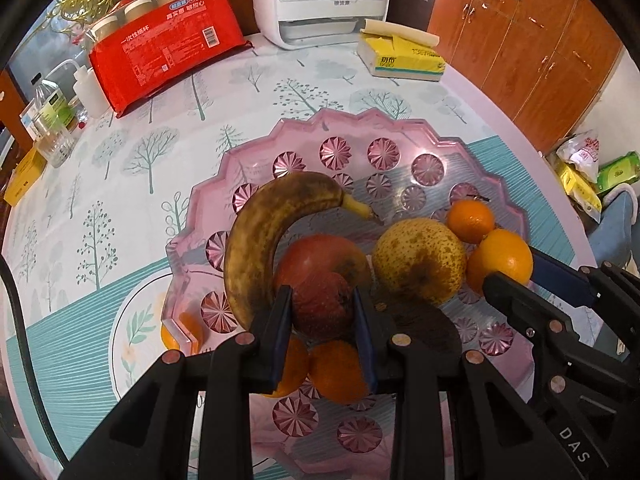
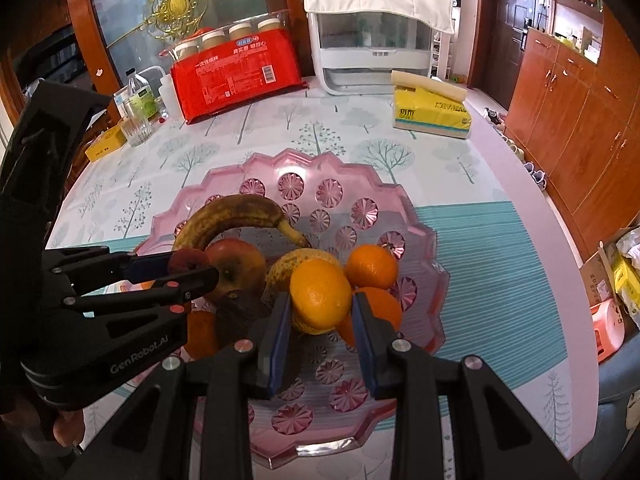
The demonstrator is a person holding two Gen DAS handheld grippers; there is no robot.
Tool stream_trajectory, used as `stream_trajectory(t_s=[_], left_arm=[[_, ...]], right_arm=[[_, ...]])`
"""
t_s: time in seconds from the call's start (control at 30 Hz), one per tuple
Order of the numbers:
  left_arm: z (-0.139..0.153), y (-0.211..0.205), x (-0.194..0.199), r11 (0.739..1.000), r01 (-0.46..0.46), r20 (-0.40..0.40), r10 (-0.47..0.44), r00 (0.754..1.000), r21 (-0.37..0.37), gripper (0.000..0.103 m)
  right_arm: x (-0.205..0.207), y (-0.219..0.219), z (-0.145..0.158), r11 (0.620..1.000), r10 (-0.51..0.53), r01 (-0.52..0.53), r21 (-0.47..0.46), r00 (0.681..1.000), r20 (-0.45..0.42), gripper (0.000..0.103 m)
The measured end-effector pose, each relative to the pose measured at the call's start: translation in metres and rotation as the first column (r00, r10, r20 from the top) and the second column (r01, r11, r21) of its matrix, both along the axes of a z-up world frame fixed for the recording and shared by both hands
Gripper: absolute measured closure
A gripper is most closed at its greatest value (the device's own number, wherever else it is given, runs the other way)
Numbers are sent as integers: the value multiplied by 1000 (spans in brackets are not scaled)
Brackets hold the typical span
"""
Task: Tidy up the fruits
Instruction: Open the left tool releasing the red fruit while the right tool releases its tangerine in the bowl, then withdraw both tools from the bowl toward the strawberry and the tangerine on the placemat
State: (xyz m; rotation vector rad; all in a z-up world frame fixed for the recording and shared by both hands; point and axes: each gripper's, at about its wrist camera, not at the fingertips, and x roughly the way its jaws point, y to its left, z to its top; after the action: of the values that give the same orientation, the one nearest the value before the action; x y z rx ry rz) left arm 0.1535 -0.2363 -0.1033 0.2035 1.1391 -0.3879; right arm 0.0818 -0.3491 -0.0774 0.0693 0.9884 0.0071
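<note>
At lower centre of the left wrist view, left gripper (image 1: 323,320) with jaws pinching a wrinkled red fruit (image 1: 322,300), just in front of a red apple (image 1: 320,254) on the pink scalloped tray (image 1: 304,128). At lower centre of the right wrist view, right gripper (image 2: 322,320) with jaws closed against the sides of an orange (image 2: 320,294), lifted over the tray's middle. Around them on the tray: a browned banana (image 1: 260,232) curving left of the apple, a speckled yellow pear (image 1: 418,262) to the right, a small tangerine (image 1: 470,220) and more oranges near the pear and under the left jaws. Crowded in the tray's near half; bare patterned floor across its upper half, toward the far rim. Beyond the rim, open tablecloth (image 1: 132,184) printed with trees, free on the left and toward the top. Along the table's far edge, well apart from the tray: a red pack of cups (image 1: 160,52), a white appliance (image 1: 320,4), a yellow tissue pack (image 1: 400,54), bottles and a glass (image 1: 56,146) at upper left. On the right of both views, the table's curved edge, then wooden cabinets (image 2: 580,128).
</note>
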Motion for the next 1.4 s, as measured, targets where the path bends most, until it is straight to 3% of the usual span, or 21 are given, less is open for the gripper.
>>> stream_trajectory(t_s=[0.2,0.4,0.63,1.4], left_arm=[[-4,-2,-3,1000,5,2,-5,1000,21,71],[1,-2,-8,1000,5,31,-6,1000,29,43],[5,10,-5,999,-48,39,47,998,24,22],[15,25,-16,999,-51,48,50,998,14,21]], right_arm=[[3,0,-4,1000,-1,1,-11,1000,-19,72],[5,0,-7,1000,-1,1,-2,1000,-30,70],[4,-3,-4,1000,-19,20,14,1000,-23,63],[-5,6,1,999,-31,31,7,999,-19,60]])
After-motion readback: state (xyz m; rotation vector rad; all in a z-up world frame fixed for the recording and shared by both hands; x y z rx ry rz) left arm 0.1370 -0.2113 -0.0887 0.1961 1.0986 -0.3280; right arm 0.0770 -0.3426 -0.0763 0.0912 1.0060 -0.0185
